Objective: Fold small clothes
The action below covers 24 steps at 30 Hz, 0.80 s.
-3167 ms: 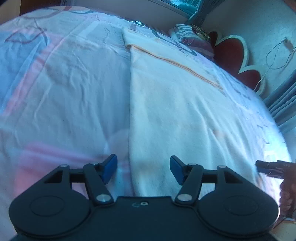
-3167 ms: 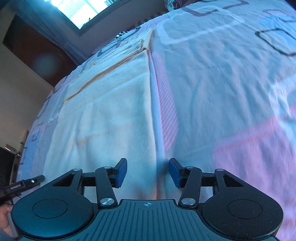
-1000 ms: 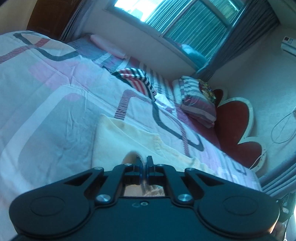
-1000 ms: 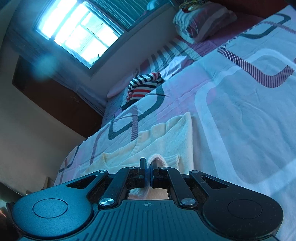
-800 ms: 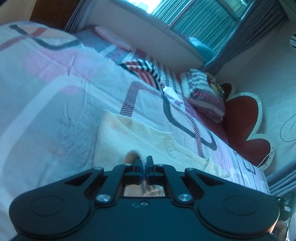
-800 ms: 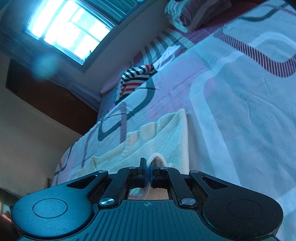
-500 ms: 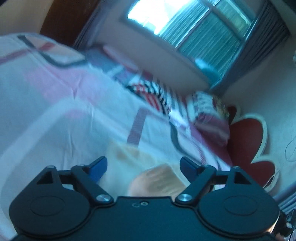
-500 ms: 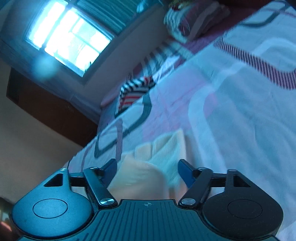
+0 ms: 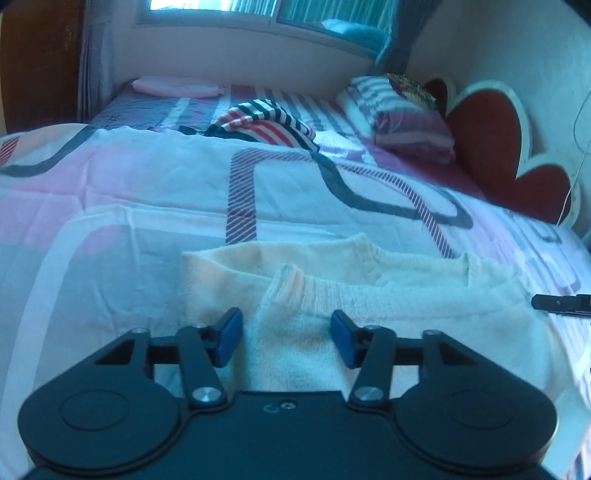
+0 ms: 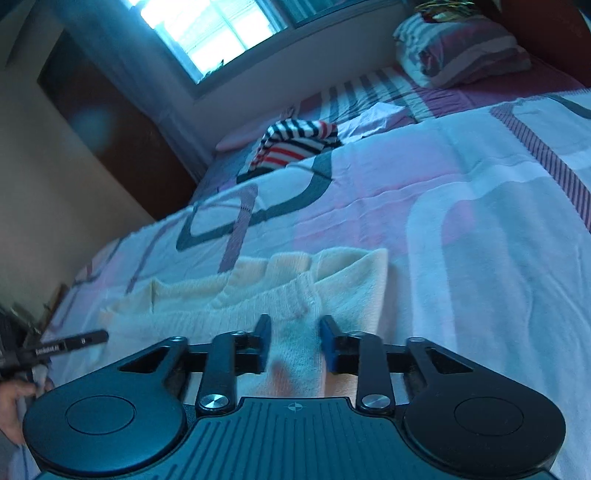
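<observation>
While both grippers' jaws close around the cream sweater [image 9: 388,306], it lies on the patterned bedspread [image 9: 147,192] under a window [image 10: 207,33].

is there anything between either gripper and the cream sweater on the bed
Nothing visible. The left gripper and right gripper each straddle the folded-over ribbed edge of the cream sweater, jaws closing with knit between the pads. The striped garment lies far back, clear of both.

left black two-finger gripper [image 9: 285,338]: tilted downward, blue-padded jaws apart and closing, cream knit cloth between them, pads not pressing | right black two-finger gripper [image 10: 294,343]: tilted downward, jaws narrower and closing, same cloth between | person's hand [image 10: 13,408]: at left edge, right view
</observation>
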{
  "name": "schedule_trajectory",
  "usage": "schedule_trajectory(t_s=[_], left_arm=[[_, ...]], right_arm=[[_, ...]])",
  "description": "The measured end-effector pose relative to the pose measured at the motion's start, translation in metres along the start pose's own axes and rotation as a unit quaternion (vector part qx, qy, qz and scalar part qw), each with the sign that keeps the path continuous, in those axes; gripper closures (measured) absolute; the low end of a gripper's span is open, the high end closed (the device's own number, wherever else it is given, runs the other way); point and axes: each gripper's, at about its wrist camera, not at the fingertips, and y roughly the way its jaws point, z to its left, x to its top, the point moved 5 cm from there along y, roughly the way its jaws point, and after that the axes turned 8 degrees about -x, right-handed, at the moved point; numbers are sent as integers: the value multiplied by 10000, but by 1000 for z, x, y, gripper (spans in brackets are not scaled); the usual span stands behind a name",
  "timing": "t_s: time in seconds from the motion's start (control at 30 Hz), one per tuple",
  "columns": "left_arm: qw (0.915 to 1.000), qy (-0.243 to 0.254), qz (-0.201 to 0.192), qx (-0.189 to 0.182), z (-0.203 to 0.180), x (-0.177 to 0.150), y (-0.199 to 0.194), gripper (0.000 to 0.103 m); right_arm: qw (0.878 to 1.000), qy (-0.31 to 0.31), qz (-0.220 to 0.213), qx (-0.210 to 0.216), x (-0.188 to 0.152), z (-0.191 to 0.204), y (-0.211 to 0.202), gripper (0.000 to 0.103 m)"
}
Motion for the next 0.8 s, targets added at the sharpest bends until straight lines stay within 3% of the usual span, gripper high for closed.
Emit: schedule_trajectory(t_s=[0.03,0.07,0.1,0.27,0.4,0.7,0.8], left_arm=[[10000,-37,3,-69,1,1,1,70],[9999,-102,-13,-102,3,2,1,89],[9998,-157,-56,-117,6,3,0,98],[9974,-59,-677,-252,1,15,-20,100],[9952,-107,-934,-284,-2,26,-19,100],[9983,-226,-537,76,11,25,21,100],[9978,-326,-567,77,16,20,25,91]], right_arm=[[9999,-142,45,-75,-2,3,4,101],[9996,-246,62,-119,-3,6,5,101],[9993,-342,22,-153,-3,8,6,101],[9972,-445,-562,-232,-2,12,-10,101],[9945,-489,-883,-271,9,14,-15,101],[9961,-416,-494,-595,8,-4,20,101],[9961,-362,-506,-623,5,-8,24,101]])
